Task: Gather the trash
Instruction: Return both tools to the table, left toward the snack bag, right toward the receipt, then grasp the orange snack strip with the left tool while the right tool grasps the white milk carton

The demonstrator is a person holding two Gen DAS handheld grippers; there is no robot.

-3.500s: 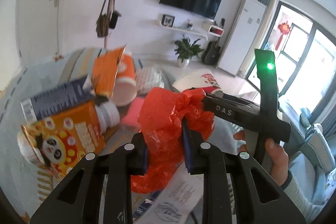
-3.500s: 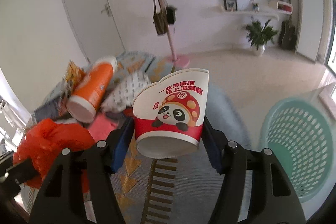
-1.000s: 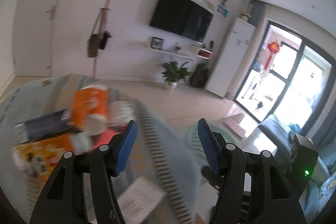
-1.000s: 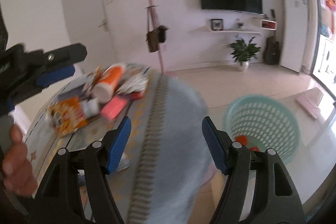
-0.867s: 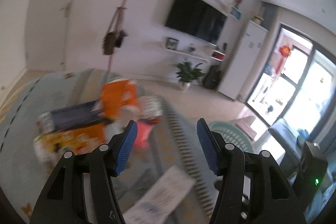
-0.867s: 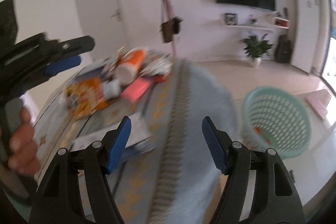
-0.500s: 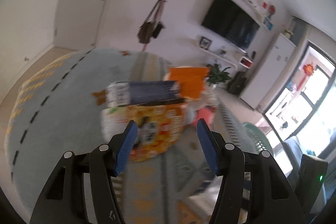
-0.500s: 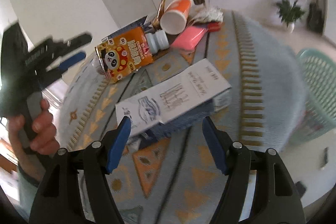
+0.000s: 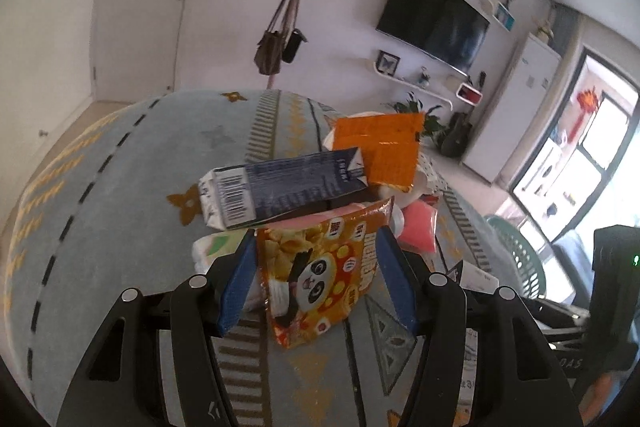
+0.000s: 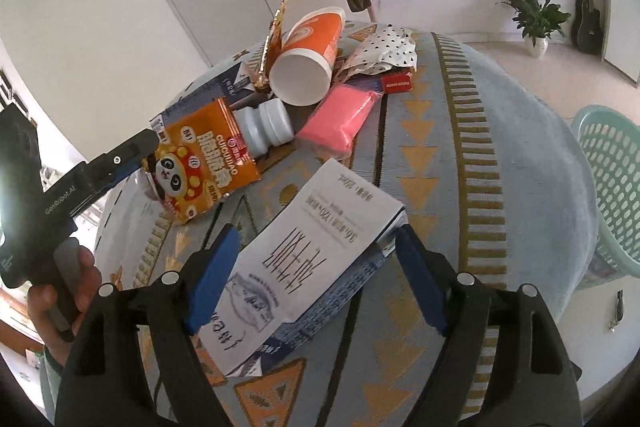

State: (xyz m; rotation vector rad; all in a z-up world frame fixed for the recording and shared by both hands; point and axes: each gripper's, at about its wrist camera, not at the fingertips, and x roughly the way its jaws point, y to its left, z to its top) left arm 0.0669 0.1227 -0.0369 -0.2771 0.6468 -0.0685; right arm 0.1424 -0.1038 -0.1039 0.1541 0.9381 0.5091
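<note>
A pile of trash lies on the patterned round table (image 10: 520, 155). My left gripper (image 9: 316, 279) is open, its jaws on either side of an orange panda snack bag (image 9: 320, 267), which also shows in the right wrist view (image 10: 204, 163). My right gripper (image 10: 316, 279) is open around a flat white and blue carton (image 10: 308, 259). Behind lie a dark blue carton (image 9: 280, 187), an orange paper cup (image 10: 308, 63), a pink pack (image 10: 344, 115) and a small white bottle (image 10: 264, 127).
A green laundry basket (image 10: 612, 187) stands on the floor right of the table. A crumpled dotted wrapper (image 10: 384, 47) and a small red box (image 10: 396, 81) lie at the back of the pile. An orange foil wrapper (image 9: 384, 151) leans on the cup.
Both grippers were shut on the red bag and the panda cup; now both are empty and open, back over the table. The left moved to the snack bag, the right to the flat carton.
</note>
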